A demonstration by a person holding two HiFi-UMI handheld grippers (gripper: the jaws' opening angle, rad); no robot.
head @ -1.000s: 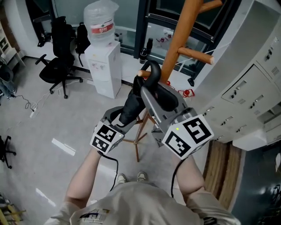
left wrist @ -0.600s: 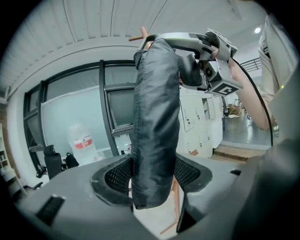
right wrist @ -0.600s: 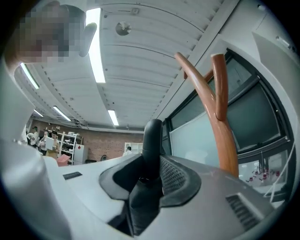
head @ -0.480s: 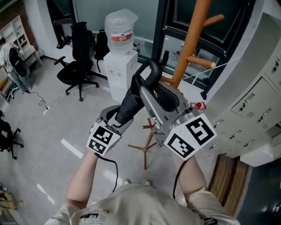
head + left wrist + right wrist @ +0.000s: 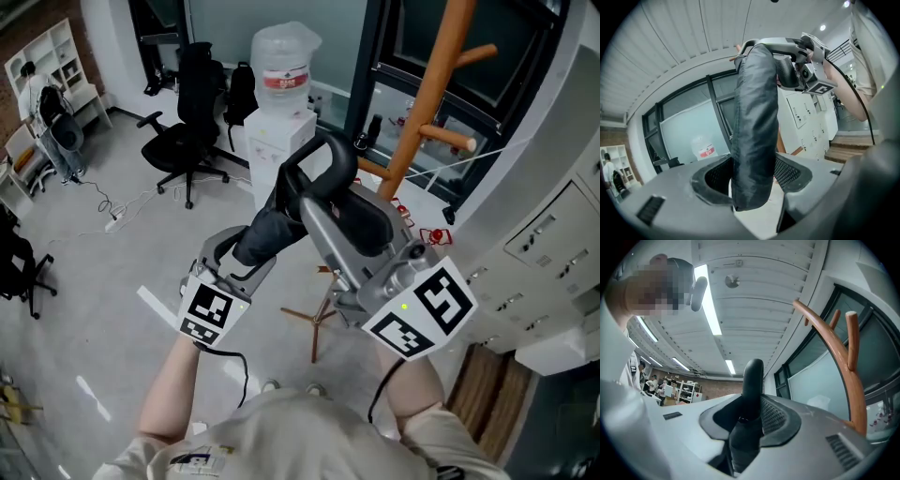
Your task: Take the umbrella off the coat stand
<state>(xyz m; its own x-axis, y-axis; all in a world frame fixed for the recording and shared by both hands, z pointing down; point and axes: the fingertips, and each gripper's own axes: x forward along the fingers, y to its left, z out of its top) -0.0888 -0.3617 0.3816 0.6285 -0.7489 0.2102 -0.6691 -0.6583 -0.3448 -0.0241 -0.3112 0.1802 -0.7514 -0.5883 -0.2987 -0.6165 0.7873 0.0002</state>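
The left gripper (image 5: 750,187) had its jaws pinching the umbrella (image 5: 272,225) by its folded canopy, and the right gripper (image 5: 745,420) clamped the handle (image 5: 323,164), just beside the coat stand (image 5: 424,117). Both grips probably needed to hold firm while the hook was drawn clear of the pegs (image 5: 448,139).

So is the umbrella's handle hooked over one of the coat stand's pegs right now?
No: in the right gripper view the umbrella handle stands clear, with a plain gap between it and the coat stand.

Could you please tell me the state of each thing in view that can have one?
umbrella: folded, off the coat stand
left gripper: shut on the umbrella's canopy
right gripper: shut on the umbrella's handle
coat stand: upright, visible pegs bare
water bottle: seated on its dispenser
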